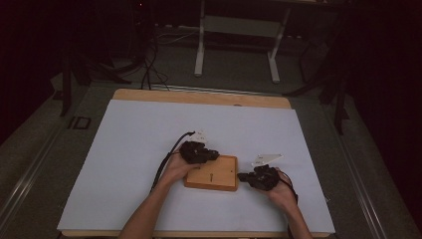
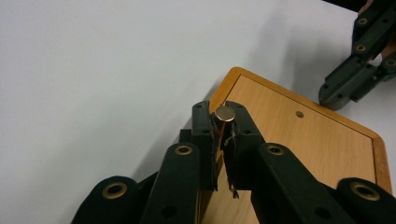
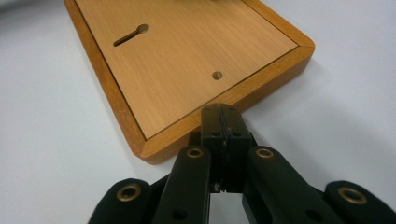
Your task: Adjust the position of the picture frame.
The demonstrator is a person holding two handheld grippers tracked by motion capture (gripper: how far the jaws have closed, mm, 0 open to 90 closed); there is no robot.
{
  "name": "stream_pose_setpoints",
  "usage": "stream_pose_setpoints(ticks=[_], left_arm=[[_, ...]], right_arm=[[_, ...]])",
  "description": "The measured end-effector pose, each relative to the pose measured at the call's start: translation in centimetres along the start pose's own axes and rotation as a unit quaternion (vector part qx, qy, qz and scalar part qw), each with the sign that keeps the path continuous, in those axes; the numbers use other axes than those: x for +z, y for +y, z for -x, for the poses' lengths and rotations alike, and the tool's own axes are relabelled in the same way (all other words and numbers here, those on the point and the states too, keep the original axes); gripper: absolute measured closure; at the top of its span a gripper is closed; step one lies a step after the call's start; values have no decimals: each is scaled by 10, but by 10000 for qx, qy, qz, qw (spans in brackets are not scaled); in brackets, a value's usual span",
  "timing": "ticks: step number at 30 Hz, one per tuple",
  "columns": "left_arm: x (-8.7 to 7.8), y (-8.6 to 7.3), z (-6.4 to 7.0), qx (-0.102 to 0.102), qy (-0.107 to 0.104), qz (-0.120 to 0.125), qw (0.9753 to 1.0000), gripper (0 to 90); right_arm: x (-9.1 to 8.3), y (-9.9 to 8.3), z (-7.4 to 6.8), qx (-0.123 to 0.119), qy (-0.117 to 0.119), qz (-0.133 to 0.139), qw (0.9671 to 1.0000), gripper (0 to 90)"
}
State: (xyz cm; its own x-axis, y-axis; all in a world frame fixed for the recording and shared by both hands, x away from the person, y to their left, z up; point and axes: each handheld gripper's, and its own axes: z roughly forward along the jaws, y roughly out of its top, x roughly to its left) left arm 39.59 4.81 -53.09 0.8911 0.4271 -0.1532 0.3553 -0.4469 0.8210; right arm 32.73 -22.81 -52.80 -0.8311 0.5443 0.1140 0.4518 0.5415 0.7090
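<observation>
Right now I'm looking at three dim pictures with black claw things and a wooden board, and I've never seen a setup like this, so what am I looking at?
No robot here: a person holds a black hand-held gripper in each hand, each with two jaws. The high view looks down on a table covered by a white sheet; the other two views ride on the grippers. On the sheet lies a flat rectangular wooden board with a darker raised rim, with a keyhole-shaped slot and a small brass-coloured round fitting. The left gripper is shut on a small round silvery metal piece over the board's corner. The right gripper is shut, holding nothing, at the board's edge.
</observation>
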Motion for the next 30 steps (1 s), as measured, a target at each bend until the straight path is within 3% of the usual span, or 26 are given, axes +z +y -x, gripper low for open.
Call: stream_pose_setpoints(ticks=[14,21,27,30], left_arm=[[-2,-1,4,-159,145,-31,9998,838],[-3,-2,2,-289,67,-7,9996,825],[-8,-8,0,-529,205,87,9984,639],[-12,-11,1,-584,272,133,9978,599]], right_arm=[[2,-1,2,58,-5,39,10000,884],[3,-1,2,51,-48,37,10000,867],[3,-1,2,75,-127,74,9999,830],[3,-2,3,106,-155,90,9998,819]])
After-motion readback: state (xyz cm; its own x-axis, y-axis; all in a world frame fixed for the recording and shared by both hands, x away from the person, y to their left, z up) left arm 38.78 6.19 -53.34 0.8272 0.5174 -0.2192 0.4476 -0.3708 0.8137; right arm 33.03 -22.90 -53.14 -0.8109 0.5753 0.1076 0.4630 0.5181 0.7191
